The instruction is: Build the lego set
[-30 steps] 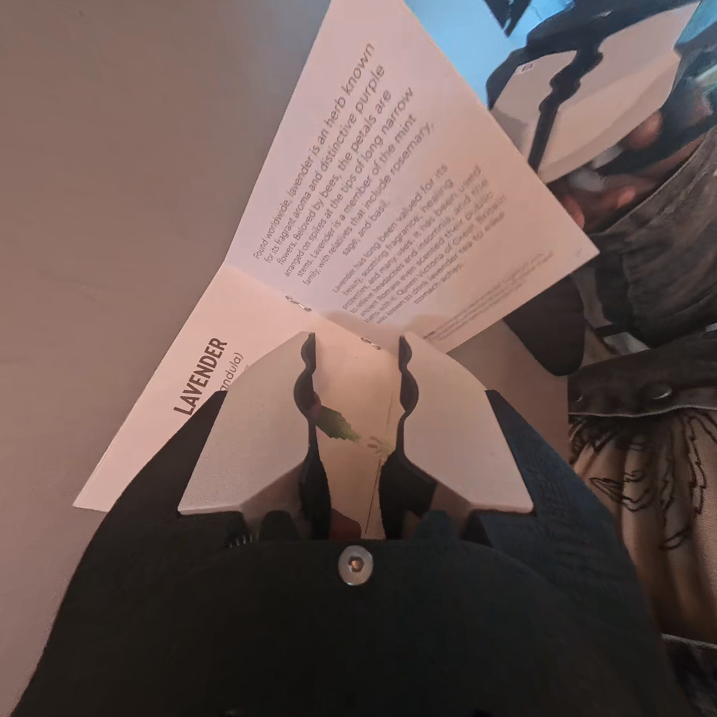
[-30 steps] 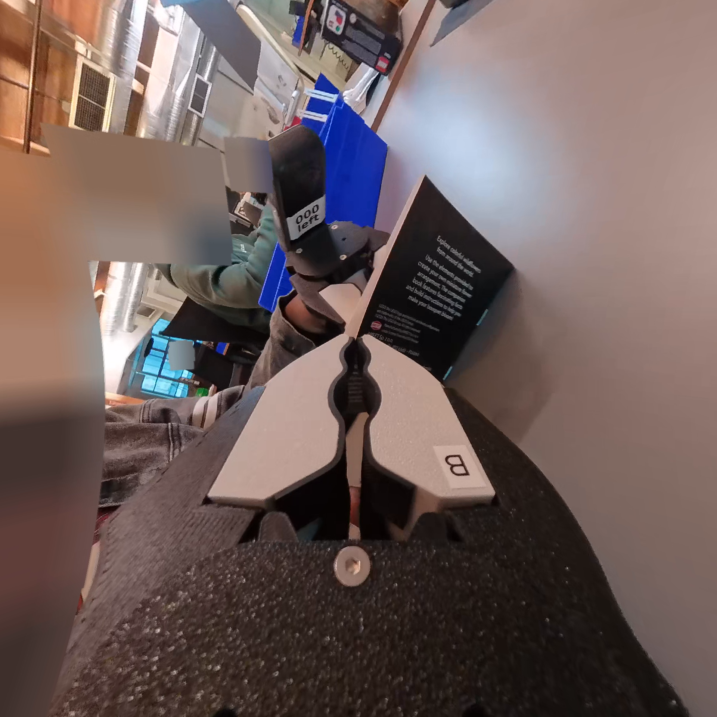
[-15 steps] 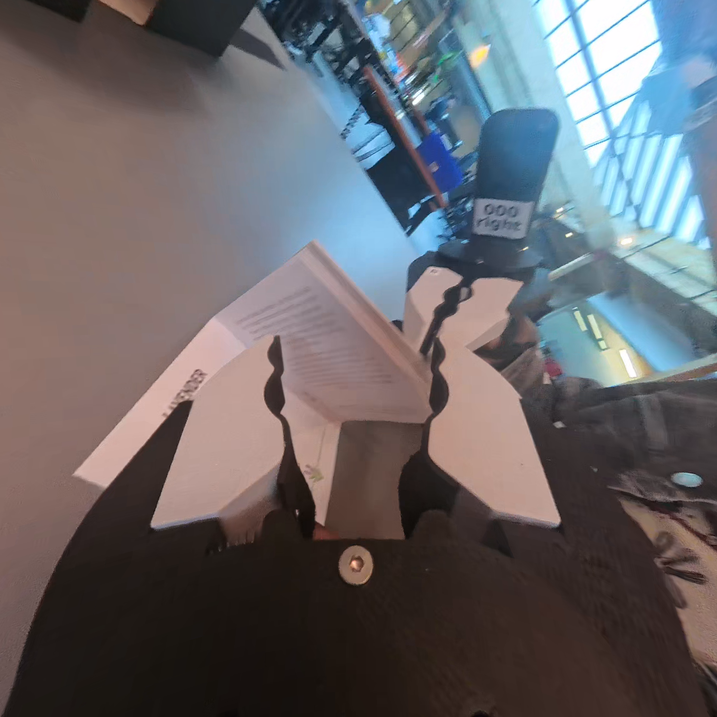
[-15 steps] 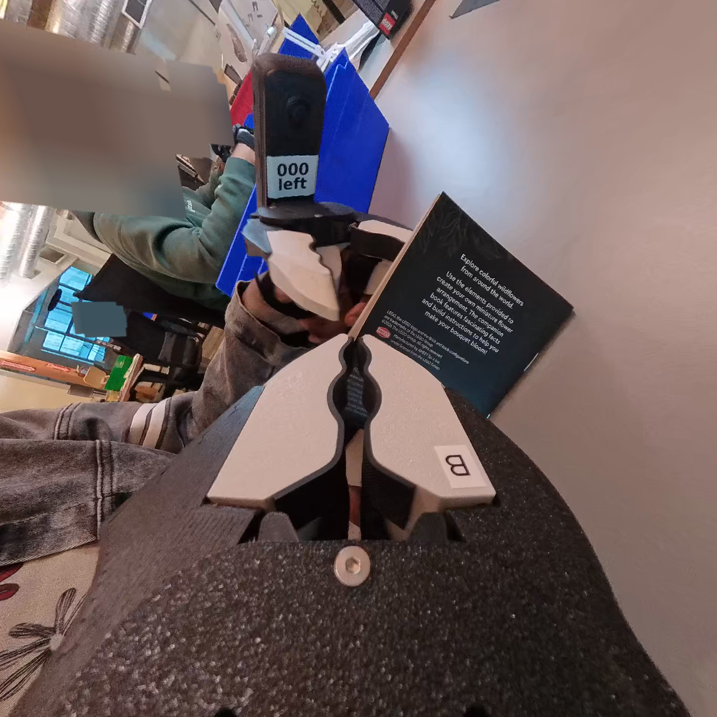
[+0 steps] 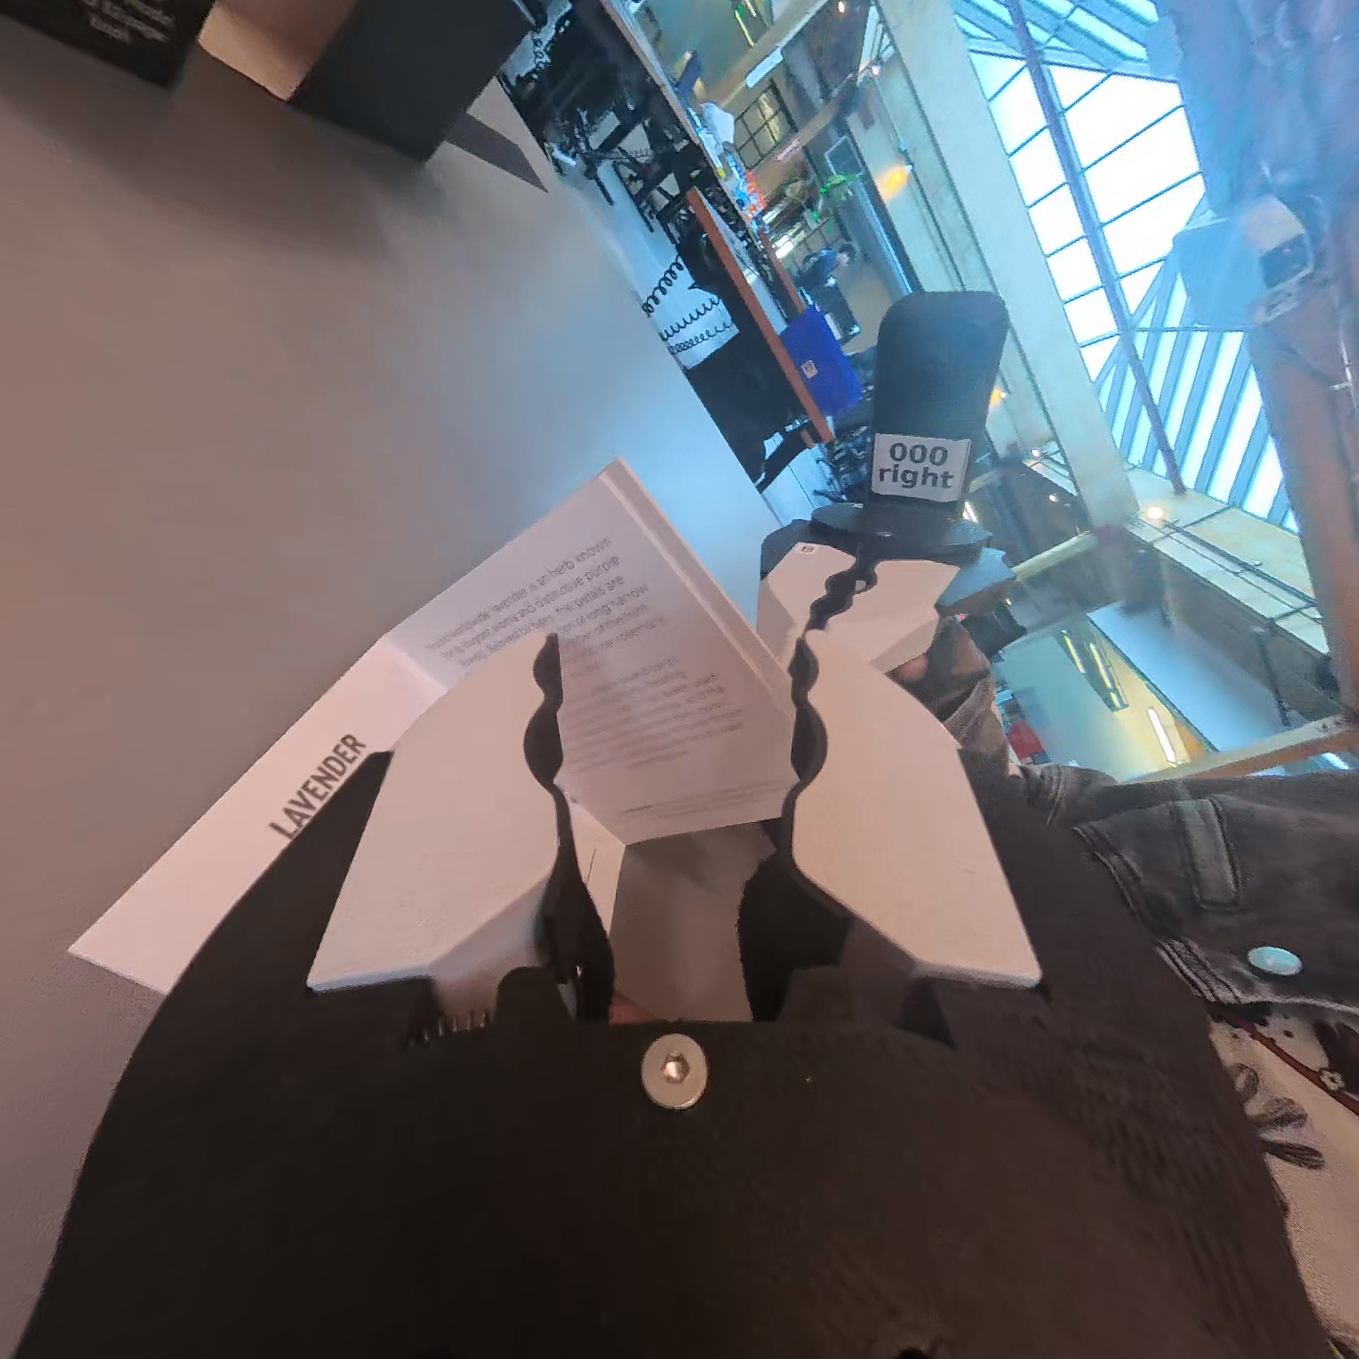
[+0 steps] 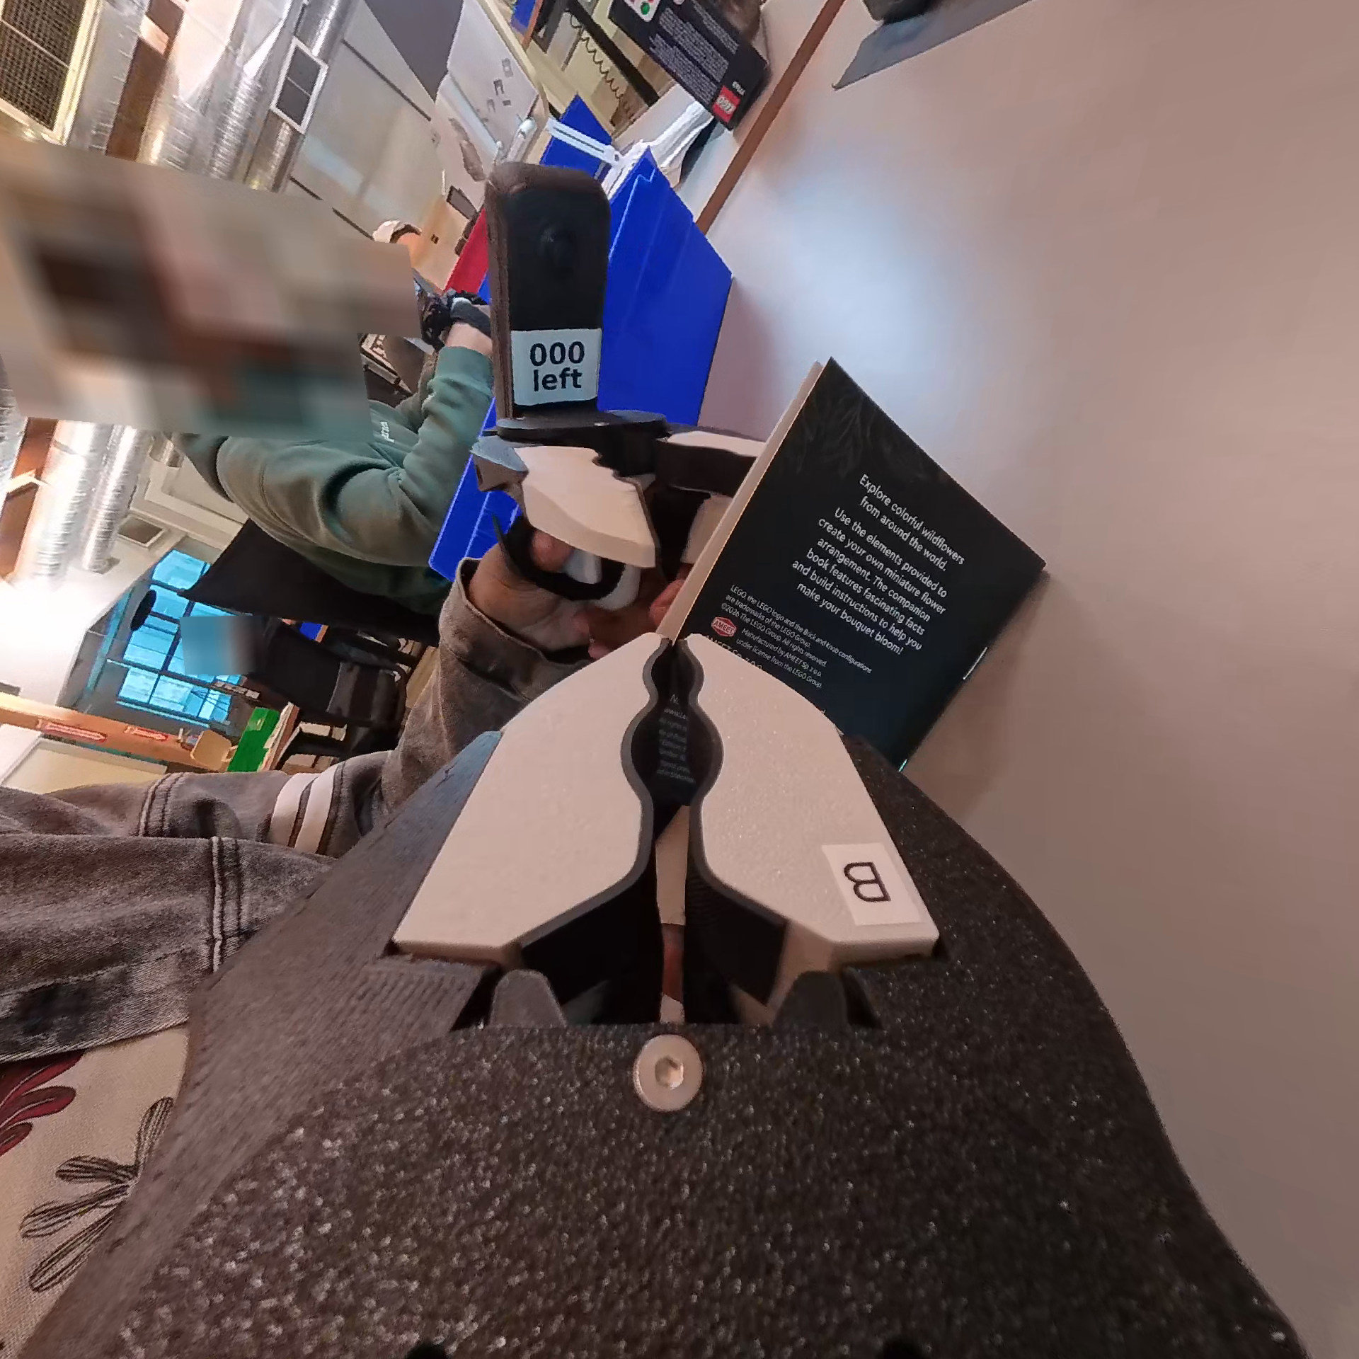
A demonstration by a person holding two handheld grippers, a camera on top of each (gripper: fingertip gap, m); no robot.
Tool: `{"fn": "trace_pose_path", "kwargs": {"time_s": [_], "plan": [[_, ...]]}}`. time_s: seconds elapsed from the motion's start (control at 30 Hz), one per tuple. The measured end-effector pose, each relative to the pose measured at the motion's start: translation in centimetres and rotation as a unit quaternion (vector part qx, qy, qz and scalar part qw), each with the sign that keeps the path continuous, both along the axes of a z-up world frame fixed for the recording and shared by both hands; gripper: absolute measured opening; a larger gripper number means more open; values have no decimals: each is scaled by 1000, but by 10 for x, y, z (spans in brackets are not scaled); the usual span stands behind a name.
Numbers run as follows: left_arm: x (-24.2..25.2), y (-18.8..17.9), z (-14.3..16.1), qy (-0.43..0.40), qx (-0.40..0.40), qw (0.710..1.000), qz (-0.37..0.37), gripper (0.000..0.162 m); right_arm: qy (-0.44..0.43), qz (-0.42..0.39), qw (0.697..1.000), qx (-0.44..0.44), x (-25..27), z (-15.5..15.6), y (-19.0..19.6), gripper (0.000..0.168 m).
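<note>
Right wrist view shows the right gripper (image 6: pixel 673 647) with jaws clamped on the raised black-covered half of the white-paged instruction booklet (image 6: pixel 860 566), spine on the grey bench (image 6: pixel 1103 294). Opposite, the left gripper (image 5: pixel 673 651) has jaws spread, the upright page block (image 5: pixel 662 706) between them and nearer its right-hand finger.

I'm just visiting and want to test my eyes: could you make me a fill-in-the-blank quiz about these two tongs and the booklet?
1. The right tongs are shut on the booklet's ____ back cover.
2. The left tongs are ____, with pages between their fingers.
3. The open booklet's lower page lies on the ____ table.

Missing words: black; open; grey
</note>
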State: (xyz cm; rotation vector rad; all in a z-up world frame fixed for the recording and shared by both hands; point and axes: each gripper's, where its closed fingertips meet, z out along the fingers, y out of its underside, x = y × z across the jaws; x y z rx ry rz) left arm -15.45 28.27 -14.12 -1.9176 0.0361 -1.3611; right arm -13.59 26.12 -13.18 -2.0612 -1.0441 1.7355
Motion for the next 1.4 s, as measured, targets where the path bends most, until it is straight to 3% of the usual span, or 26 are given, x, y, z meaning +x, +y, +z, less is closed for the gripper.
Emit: {"fn": "trace_pose_path", "kwargs": {"time_s": [0.03,0.63,0.73,0.93,1.13,1.4], "plan": [[1,-1,-2,-5,-6,1000,-5,60,1,0,1000,-1,0,0,0,0],[18,-3,-1,-55,-8,998,-41,34,7,-12,1000,-11,22,-2,14,2],[25,-1,2,-64,-11,997,-44,31,5,-1,1000,-12,22,-1,12,39],[43,1,5,-58,-12,997,-52,25,-37,6,999,7,16,-10,7,65],[48,2,5,-68,-19,996,-57,24,-31,-3,999,-10,19,-13,10,30],[34,0,2,-69,-22,996,-47,26,-26,-3,1000,6,26,-10,15,11]]}}
